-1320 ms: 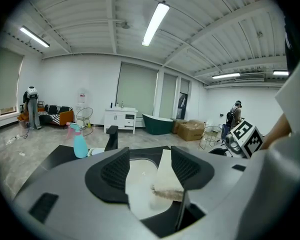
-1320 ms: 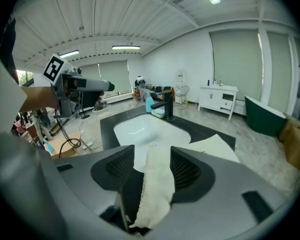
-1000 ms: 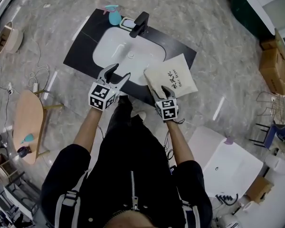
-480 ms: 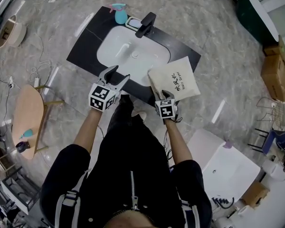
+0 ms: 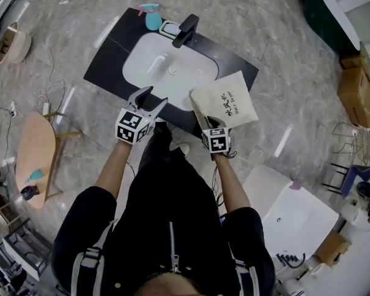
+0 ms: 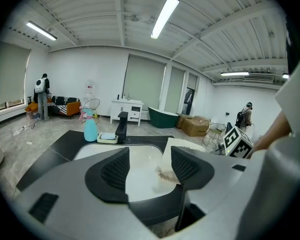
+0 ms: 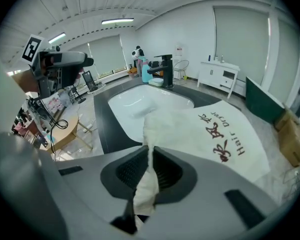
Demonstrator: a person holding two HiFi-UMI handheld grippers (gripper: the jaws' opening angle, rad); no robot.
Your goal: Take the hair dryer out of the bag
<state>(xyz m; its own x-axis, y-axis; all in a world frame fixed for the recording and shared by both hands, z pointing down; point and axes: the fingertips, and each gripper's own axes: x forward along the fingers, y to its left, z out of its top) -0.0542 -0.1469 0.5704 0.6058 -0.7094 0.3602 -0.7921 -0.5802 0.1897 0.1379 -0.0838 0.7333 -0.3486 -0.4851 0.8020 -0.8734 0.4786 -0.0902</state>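
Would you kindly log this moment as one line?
left tool: open, empty | right tool: just closed on bag corner

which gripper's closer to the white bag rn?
Right. The right gripper has just been closing its fingers, which now pinch the bag at its near corner. The left gripper is open over the sink at its front edge, clear of the bag.

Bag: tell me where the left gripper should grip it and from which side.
Grip the bag by its left edge, coming from the sink side. It lies flat, and that edge seems to reach over the sink, so a jaw could slip under. The right gripper has just been closing its jaws on the near corner, cloth between them; the open left gripper hovers beside that edge.
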